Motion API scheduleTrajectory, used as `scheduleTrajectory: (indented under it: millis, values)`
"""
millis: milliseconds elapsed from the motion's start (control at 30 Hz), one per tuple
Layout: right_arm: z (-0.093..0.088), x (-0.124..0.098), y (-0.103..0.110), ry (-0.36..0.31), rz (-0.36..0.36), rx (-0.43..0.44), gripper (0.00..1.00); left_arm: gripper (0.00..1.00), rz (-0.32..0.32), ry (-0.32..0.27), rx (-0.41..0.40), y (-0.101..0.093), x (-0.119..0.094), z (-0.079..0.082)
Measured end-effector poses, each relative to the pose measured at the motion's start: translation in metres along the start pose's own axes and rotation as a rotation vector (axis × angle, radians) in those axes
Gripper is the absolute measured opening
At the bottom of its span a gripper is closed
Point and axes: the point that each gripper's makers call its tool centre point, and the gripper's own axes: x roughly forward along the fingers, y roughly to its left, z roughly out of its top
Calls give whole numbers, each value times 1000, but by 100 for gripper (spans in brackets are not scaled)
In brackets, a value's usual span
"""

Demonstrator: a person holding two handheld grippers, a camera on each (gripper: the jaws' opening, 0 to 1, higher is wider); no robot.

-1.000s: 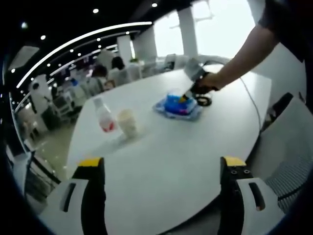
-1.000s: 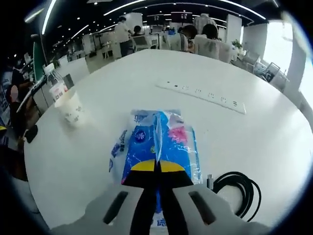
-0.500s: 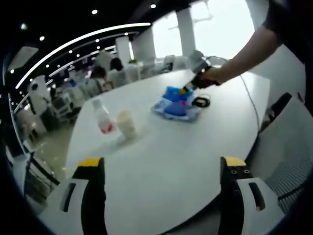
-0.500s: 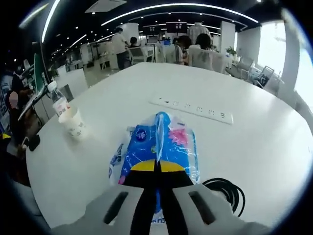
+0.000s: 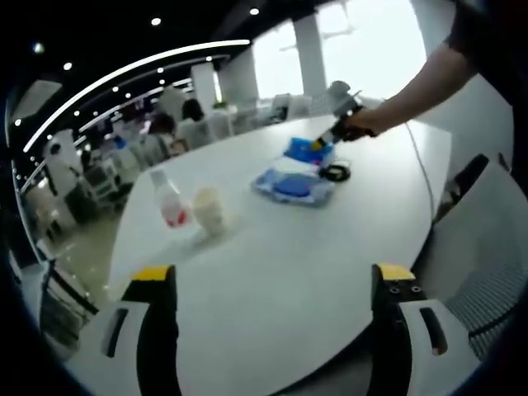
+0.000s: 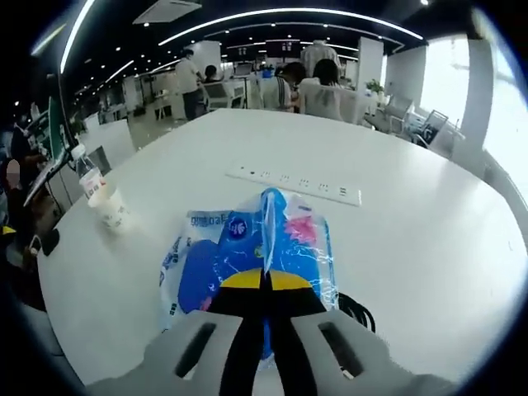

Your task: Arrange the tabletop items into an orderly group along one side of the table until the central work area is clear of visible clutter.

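The right claw [image 6: 266, 285] pinches one blue tissue pack [image 6: 285, 239] off the worktop [image 6: 429, 239]; carry it level toward an edge. The left claw [image 5: 268, 285] hangs wide open.

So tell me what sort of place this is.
Probably an open-plan office or shared workspace: a big white table carrying a power strip, rows of desks with seated people behind, and long ceiling light strips.

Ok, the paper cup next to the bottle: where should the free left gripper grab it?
Take the paper cup around its side wall, about mid-height, coming in level from the open tabletop side away from the bottle. It stands upright and tapered, with the bottle close beside it. The left gripper is open and empty.
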Motion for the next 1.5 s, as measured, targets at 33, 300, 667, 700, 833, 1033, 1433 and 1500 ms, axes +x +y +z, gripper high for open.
scheduleTrajectory:
  millis: [33, 300, 667, 700, 833, 1033, 1433, 1500]
  values:
    - [-2, -1, -2, 2, -4, 2, 0, 95, 0, -1, 1, 0, 0, 0]
    - [-12, -10, -20, 10, -35, 7, 0, 95, -5, 1, 2, -2, 0, 0]
    - [-29, -15, -42, 42, -75, 4, 0, 95, 22, -5, -6, 4, -2, 0]
    - [-32, -15, -43, 49, -79, 5, 0, 95, 24, -3, -5, 4, -2, 0]
    - [-40, -13, -48, 73, -92, 5, 0, 94, 27, 0, -7, 5, -2, -1]
    - [-51, -12, -50, 103, -109, 2, 0, 94, 30, 2, -9, 5, -2, -1]
    - [-62, -12, -51, 148, -118, -53, 0, 88, 13, 9, -11, 2, -3, -3]
    - [-62, -13, -50, 145, -112, -49, 2, 87, 7, 10, -12, 2, -3, -3]
